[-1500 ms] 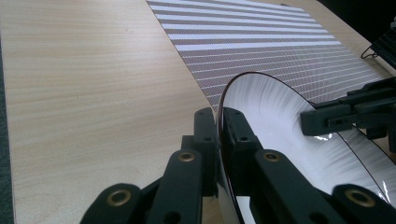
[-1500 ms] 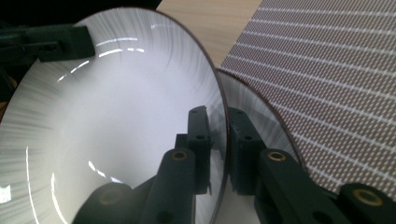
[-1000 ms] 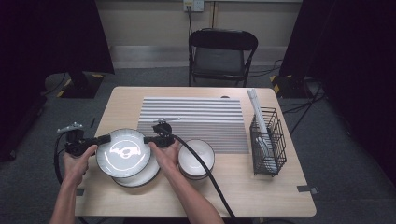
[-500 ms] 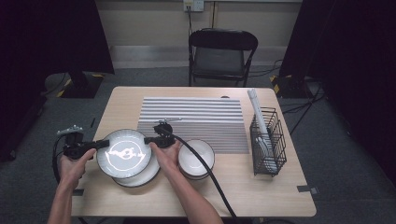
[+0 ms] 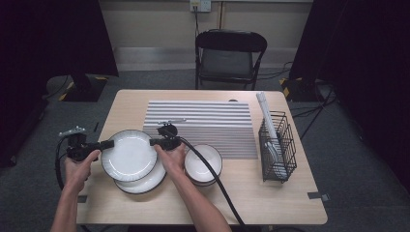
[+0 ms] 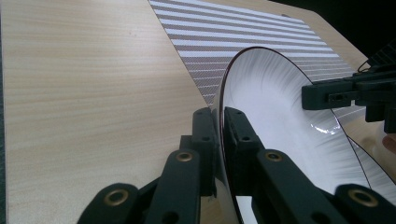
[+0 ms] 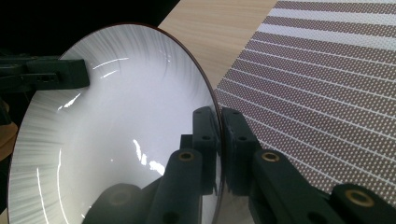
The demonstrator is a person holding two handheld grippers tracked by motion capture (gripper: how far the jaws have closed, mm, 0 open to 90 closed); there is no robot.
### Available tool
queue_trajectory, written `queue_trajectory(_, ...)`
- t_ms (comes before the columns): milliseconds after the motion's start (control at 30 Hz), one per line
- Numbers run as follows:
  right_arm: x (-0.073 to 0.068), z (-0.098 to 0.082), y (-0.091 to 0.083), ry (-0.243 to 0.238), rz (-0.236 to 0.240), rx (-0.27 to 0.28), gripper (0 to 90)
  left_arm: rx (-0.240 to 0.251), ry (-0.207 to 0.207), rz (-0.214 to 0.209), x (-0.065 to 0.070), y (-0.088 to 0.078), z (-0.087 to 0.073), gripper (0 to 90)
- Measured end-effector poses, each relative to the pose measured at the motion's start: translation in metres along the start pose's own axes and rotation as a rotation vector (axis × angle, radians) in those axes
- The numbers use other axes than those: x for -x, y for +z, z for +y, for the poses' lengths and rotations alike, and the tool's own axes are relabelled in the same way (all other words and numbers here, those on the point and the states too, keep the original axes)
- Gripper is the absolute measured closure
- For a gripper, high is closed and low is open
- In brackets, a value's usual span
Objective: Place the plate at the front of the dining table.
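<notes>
high: above, forward-down | gripper views: close, facing; share plate (image 5: 129, 154)

Plate (image 5: 129, 153) over 2nd plate (image 5: 145, 180), bowl (image 5: 203, 164) right, rack (image 5: 278, 145) far right.

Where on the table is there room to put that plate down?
Free: the striped mat, and bare wood along the table front edge, below the bowl and rack. Crowded: the left front, where a second plate lies under the held plate.
</notes>
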State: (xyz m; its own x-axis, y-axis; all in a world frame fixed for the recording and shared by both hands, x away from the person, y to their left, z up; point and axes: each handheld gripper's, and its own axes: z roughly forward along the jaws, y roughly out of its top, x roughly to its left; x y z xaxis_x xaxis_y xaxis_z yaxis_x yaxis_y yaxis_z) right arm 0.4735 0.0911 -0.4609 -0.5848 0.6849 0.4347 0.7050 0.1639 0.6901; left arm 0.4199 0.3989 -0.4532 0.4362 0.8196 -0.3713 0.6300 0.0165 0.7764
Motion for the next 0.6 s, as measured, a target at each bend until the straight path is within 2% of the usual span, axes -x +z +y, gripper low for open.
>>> queue_trajectory(167,0.0021,-0.0011,0.001,0.013,0.003,0.003,85.3,-0.007,0.002,0.009,-0.0008,0.0012,-0.0006,82.9)
queue_trajectory(300,0.0036,-0.0012,0.0006,0.022,0.013,0.003,85.7,-0.028,0.016,0.026,0.0033,-0.0005,-0.0021,77.4)
queue_trajectory(533,0.004,-0.0018,0.0007,0.02,0.015,0.009,85.6,-0.044,-0.007,0.019,0.003,-0.0056,-0.0063,80.1)
queue_trajectory(600,0.0042,-0.0017,0.0006,0.019,0.016,0.008,85.6,-0.039,0.005,0.019,0.0034,-0.0046,-0.0058,80.3)
